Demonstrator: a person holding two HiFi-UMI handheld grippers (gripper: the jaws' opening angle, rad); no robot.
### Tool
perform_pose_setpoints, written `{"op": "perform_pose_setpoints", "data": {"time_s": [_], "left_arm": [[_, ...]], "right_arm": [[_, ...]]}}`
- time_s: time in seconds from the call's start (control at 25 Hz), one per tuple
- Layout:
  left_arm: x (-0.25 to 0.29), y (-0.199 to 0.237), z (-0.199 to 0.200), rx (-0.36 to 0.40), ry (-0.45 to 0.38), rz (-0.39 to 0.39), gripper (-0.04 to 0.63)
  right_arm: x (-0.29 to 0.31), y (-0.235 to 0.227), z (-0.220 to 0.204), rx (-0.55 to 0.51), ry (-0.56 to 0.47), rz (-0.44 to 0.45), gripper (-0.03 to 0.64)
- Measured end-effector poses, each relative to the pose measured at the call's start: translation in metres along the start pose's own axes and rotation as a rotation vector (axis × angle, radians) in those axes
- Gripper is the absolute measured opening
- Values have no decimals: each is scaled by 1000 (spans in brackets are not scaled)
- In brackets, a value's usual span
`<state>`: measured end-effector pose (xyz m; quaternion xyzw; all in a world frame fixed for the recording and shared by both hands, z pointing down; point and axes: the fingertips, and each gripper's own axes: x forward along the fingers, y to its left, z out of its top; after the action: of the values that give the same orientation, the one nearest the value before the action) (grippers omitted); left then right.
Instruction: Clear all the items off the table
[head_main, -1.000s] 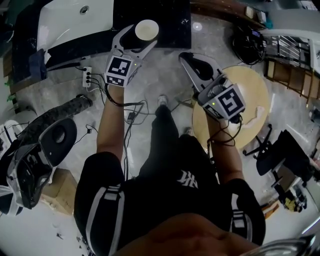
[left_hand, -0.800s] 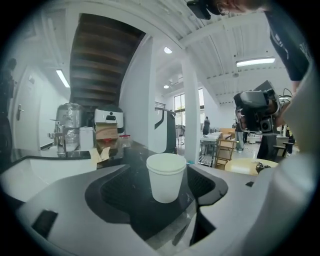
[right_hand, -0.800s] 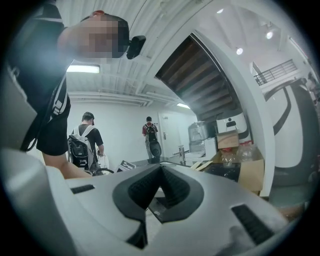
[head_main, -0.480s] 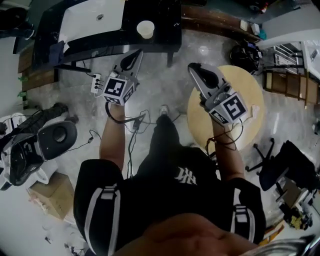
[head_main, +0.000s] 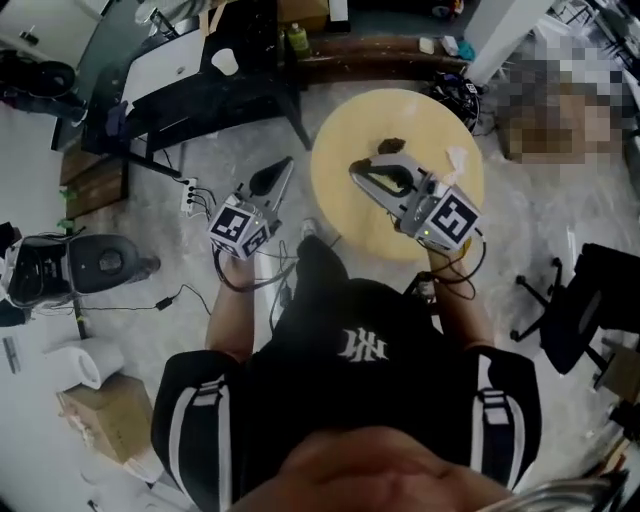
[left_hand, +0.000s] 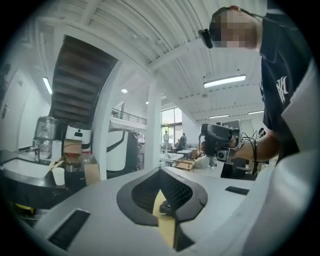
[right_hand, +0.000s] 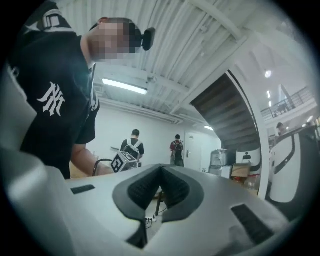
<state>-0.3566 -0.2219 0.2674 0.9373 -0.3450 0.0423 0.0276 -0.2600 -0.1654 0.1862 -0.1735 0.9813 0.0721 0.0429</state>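
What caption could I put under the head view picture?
Both grippers shut: right gripper over the round yellow table, left gripper over the floor.

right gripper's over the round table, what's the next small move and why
Probably open the right gripper: its jaws are shut with nothing between them, and it hangs over the round table with a dark item just past its tip and a white scrap nearby.

The right gripper (right_hand: 160, 172) is seen with jaws pressed together, empty; the left gripper (right_hand: 122, 161) is held beyond, before two distant people (right_hand: 133, 145).
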Motion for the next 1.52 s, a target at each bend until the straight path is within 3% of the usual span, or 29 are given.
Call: {"op": "perform_pose_setpoints", "data": {"time_s": [0.12,0.24,0.36,0.48,0.64,0.8,0.92,1.0,1.24,1.4,1.52], "left_arm": [[3,-107,-5,-71,-1,-34,12],[14,-196,-4,-139,11,-135,12],[19,-275,4,-141,16,-253,12],[10,-320,8,-128,33,-310,12],[-14,-342,15,-192,4,-359,12],[-46,-351,18,-238,-42,-359,12],[-77,-360,15,-201,-58,-353,12],[-96,-363,2,-177,-56,-346,12],[-142,-384,-48,-286,-4,-372,12],[-154,-398,-36,-247,-7,-377,12],[-157,-391,-14,-278,-54,-330,12]], "right_arm": [[-86,52,13,41,-64,2,3],[-148,91,19,121,-97,7,3],[-201,120,20,224,-125,-35,3],[-233,147,16,286,-132,-71,3],[-239,182,11,306,-70,-94,3],[-219,221,19,312,-19,-73,3],[-200,250,27,294,3,-50,3],[-191,263,20,306,33,-49,3],[-187,310,13,343,48,-67,3],[-197,320,15,354,35,-81,3],[-197,323,19,322,34,-56,2]]}}
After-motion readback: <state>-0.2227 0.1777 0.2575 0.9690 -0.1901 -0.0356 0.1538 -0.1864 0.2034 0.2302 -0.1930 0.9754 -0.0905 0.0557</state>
